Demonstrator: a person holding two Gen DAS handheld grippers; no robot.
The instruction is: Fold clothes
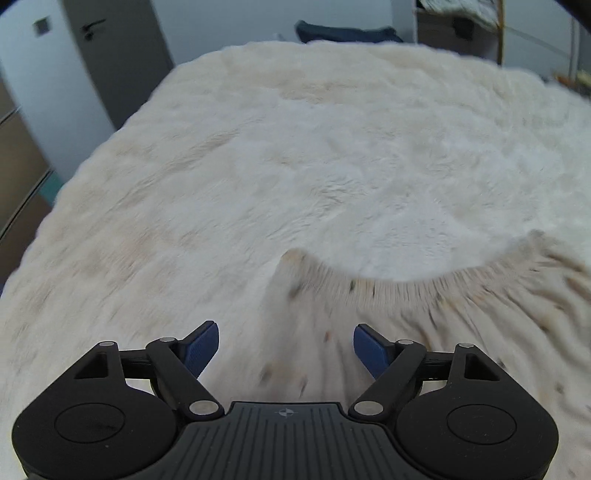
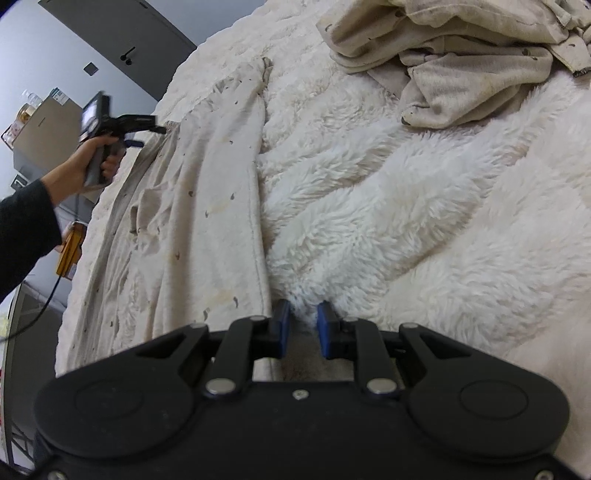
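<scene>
A cream speckled garment lies spread along the left of the bed, its gathered waistband curving across the left wrist view. Whiter fleece lies beside it. My left gripper hovers open just short of the waistband, the blue pads wide apart with cloth below them. In the right wrist view a hand holds that left gripper at the garment's far gathered end. My right gripper is shut on a bunch of the garment's near edge, fleece pinched between the pads.
A heap of other cream clothes sits at the bed's far right. The fluffy blanket covers the whole bed. A grey door and a dark blue bundle lie beyond. An orange device with a cable hangs off the left.
</scene>
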